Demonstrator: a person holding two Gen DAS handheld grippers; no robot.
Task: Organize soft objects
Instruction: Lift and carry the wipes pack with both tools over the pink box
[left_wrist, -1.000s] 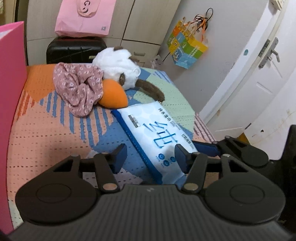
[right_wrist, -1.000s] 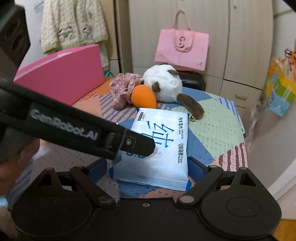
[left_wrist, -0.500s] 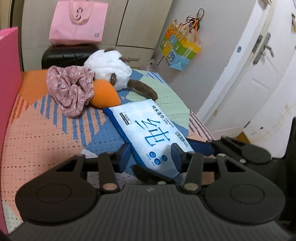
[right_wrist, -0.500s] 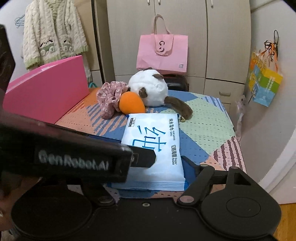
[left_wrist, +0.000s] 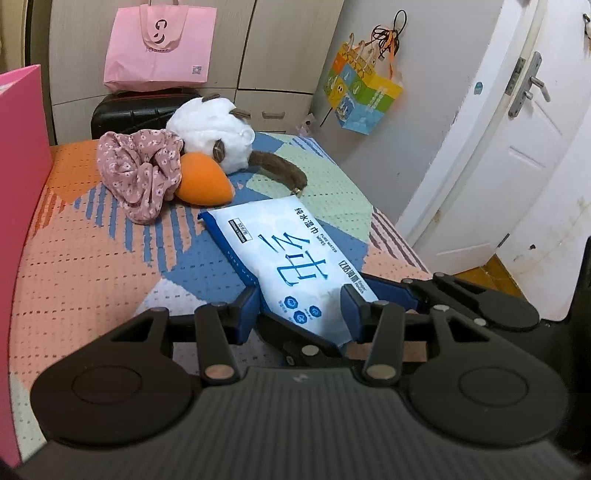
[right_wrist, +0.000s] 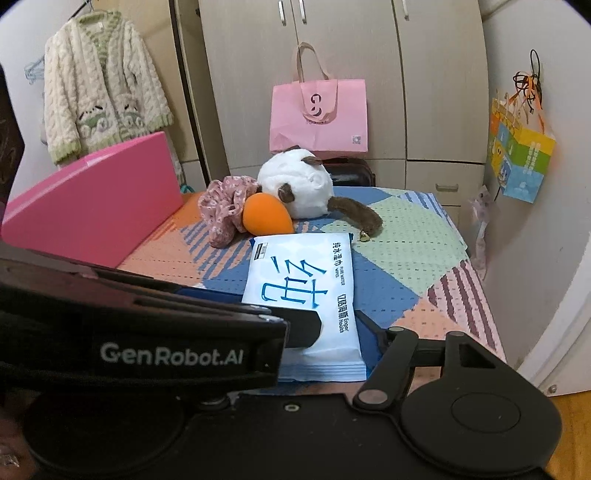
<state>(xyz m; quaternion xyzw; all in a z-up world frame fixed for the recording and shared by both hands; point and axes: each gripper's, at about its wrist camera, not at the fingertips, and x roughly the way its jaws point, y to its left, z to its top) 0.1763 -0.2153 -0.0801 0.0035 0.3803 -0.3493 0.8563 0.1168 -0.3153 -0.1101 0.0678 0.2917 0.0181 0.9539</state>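
Note:
A blue-and-white pack of wet wipes (left_wrist: 288, 258) lies on the patterned mat, also in the right wrist view (right_wrist: 306, 295). My left gripper (left_wrist: 301, 306) straddles its near end, fingers close to both sides; contact is unclear. My right gripper (right_wrist: 325, 332) reaches the pack from the right; its left finger is hidden behind the left gripper's body, so its state is unclear. Behind lie a floral pink scrunchie (left_wrist: 140, 170), an orange sponge (left_wrist: 203, 181) and a white plush with brown tail (left_wrist: 214, 136).
A pink box (right_wrist: 96, 199) stands along the left of the table (left_wrist: 85, 266). A black suitcase (left_wrist: 133, 110) with a pink bag (left_wrist: 159, 40) sits behind it. The table's right edge drops off near a white door (left_wrist: 517, 147).
Both grippers have moved forward over the near end of the wipes pack. The left fingers have narrowed around it. The pack has stayed on the mat.

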